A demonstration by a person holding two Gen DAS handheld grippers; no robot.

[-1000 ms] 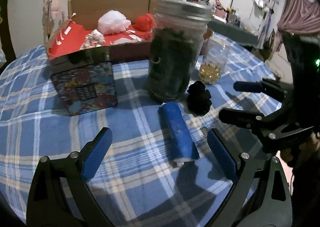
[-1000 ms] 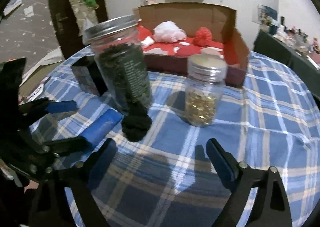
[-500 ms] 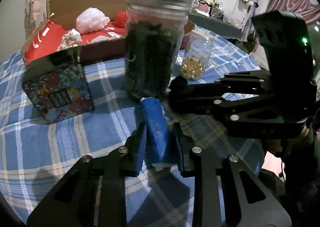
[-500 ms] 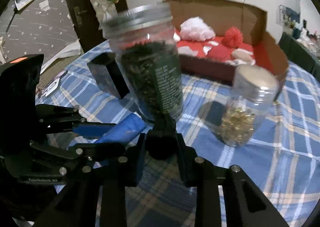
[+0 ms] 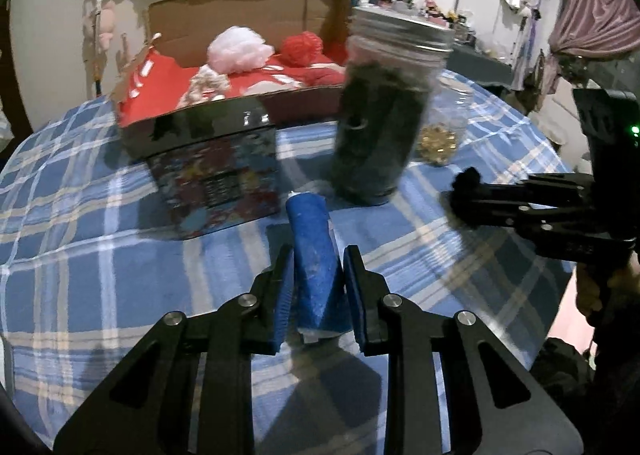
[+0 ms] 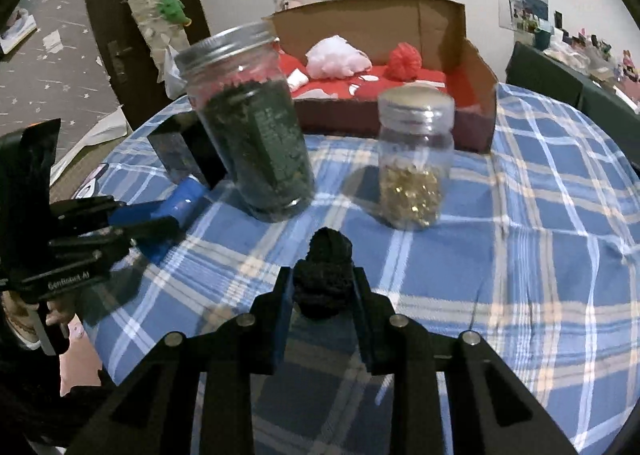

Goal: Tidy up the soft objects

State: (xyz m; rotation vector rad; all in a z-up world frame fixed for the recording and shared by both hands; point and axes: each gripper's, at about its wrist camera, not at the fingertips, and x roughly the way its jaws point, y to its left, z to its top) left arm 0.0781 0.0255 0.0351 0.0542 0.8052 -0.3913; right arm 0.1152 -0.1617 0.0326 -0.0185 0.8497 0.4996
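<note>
1. Ahead of the left gripper (image 5: 316,287) stand a patterned tin (image 5: 218,179) to its left and a tall jar of dark leaves (image 5: 380,123) to its right; a bare strip of checked tablecloth (image 5: 100,255) runs between them toward the cardboard box (image 5: 240,15).
2. The box is open on top, and a white puff (image 5: 240,49) and a red pom-pom (image 5: 302,47) lie inside it.
3. The left gripper's blue pads pinch a blue cloth roll (image 5: 314,251), whose far end pokes out toward the tall jar.
4. Ahead of the right gripper (image 6: 322,291), the tall jar (image 6: 256,135) stands to its left and a small jar of gold bits (image 6: 412,171) to its right, with open cloth between them.
5. The right gripper's pads squeeze a black fuzzy ball (image 6: 324,279), which bulges past the fingertips.
6. The round table edge falls away to the right of the small jar.
</note>
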